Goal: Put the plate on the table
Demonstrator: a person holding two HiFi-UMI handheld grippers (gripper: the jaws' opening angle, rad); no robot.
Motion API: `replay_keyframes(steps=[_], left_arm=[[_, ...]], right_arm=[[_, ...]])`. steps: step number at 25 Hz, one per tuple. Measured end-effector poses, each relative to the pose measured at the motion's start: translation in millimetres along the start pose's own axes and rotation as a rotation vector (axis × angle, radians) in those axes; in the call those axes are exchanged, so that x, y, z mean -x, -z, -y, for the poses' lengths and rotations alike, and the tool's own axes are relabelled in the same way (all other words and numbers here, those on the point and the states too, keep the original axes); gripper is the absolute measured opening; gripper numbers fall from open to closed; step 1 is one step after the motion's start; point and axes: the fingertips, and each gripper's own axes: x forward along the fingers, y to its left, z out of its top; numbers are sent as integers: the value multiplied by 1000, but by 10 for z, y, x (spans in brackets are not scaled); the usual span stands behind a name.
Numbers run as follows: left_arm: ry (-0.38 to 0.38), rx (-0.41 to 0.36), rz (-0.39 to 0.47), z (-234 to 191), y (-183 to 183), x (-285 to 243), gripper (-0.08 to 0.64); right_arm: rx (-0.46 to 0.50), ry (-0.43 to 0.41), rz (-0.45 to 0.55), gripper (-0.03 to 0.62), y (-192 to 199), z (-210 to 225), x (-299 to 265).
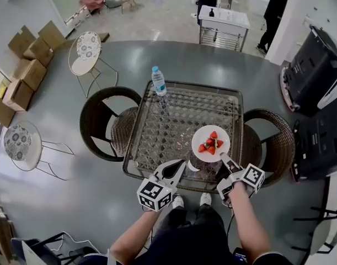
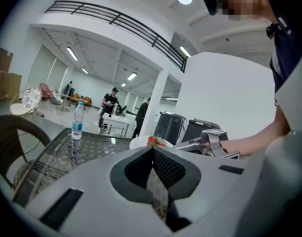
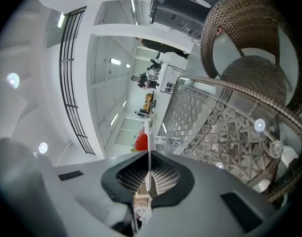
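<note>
the white plate [image 1: 200, 136], carrying red strawberries [image 1: 210, 143], shows right of centre in the head view, over the near right part of the glass desk [image 1: 174, 120]; whether it touches the glass is unclear. the right gripper [image 1: 225, 160] has its jaws clenched on the plate's near rim. the left gripper [image 1: 178, 167], lower centre, has its jaws pressed together on nothing. 1 water bottle [image 1: 159, 81] stands at the desk's far edge.

Left gripper [image 1: 181, 165]: light grey shell with rectangular dark slots [image 2: 62, 209] on its face. Its fingers [image 2: 165, 169] are dark grey with cross-hatched pads. Left marker cube [image 1: 155, 195]: white, with black square patterns. Right gripper [image 1: 223, 158]: identical grey shell and dark cross-hatched pads. Right marker cube [image 1: 253, 176]: matching. The person wears a dark top [image 2: 289, 38], dark trousers [image 1: 193, 231] and white shoes [image 1: 205, 199].
</note>
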Motion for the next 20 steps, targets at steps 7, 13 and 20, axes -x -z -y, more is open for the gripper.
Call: replay_keyframes(steps=[7, 13, 20], left_arm=[[-93, 15, -15, -161, 97, -282, 6], [-114, 37, -38, -224, 227, -458, 6], [-124, 65, -62, -225, 339, -608, 6]], right_arm=[[-5, 51, -114, 17, -133, 395, -416], [8, 63, -201, 17, -135, 697, -761], [-1, 128, -267, 16, -90, 1100, -940]])
